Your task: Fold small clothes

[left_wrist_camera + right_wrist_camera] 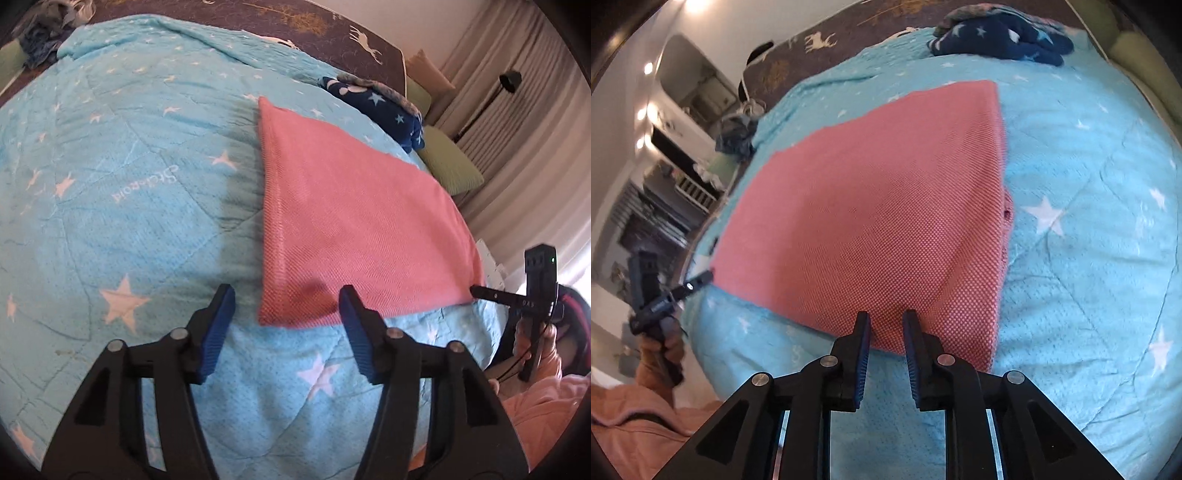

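A pink knit garment [354, 221] lies folded flat on a light blue star-print quilt [122, 206]. My left gripper [286, 295] is open wide just above the quilt, its fingers straddling the garment's near left corner. In the right wrist view the same garment [879, 221] fills the middle. My right gripper [885, 319] is partly open at the garment's near edge, with cloth showing between its blue pads [863, 350]; nothing is clamped. The right gripper also shows in the left wrist view [476, 290] at the garment's right corner.
A dark blue star-print garment [384, 107] lies at the far side of the quilt [1089, 229], also in the right wrist view [1001, 38]. Green pillows [450, 166] sit by the curtain. A grey-blue clothes heap [737, 134] lies at the bed's far left.
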Demonstrator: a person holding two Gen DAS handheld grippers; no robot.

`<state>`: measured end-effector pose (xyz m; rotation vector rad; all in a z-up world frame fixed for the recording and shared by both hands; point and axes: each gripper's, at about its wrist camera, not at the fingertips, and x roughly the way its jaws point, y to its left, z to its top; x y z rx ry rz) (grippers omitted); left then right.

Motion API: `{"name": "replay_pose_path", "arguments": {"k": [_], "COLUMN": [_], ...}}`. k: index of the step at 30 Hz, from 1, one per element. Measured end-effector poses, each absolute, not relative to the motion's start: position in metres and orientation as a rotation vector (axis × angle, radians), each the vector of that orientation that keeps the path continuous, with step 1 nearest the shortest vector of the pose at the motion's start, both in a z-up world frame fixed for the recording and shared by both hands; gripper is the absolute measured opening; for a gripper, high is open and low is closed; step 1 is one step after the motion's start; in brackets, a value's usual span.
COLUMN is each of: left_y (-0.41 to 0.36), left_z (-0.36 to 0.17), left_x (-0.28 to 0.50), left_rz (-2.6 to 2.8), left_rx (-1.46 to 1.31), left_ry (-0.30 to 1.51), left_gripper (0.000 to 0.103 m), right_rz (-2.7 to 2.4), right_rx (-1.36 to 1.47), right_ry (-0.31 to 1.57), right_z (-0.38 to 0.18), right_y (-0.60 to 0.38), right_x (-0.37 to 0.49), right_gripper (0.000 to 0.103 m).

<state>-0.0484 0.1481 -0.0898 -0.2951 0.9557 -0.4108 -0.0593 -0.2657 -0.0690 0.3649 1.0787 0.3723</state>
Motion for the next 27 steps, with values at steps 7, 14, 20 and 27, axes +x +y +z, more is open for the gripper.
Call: {"name": "replay_pose_path", "arguments": {"k": [7,14,20,27], "left_y": [0.149,0.171,0.220,0.244], "left_z": [-0.089,-0.070,-0.053,-0.054], "left_x": [-0.038,-0.048,-0.053,-0.053], "left_rz": [-0.416,-0.280,-0.135,-0.105], "left_rx": [-0.329,-0.262,-0.335,-0.334], "left_ry": [0.965,0.897,0.796,0.770], "left_gripper": [0.053,0.062,0.064,0.068], "right_rz": [0.367,0.527,0.614,0.606], "right_rx": [0.234,0.014,-0.358,-0.675], "right_ry": [1.017,0.985,0.835,0.705], "right_z": [-0.037,-0.026,-0.031,-0.062], "right_y": [-0.247,-0.157,-0.037,0.059], "right_x": [-0.065,-0.053,-0.060,-0.082], "right_gripper": [0.027,0.043,0.055,0.058]}}
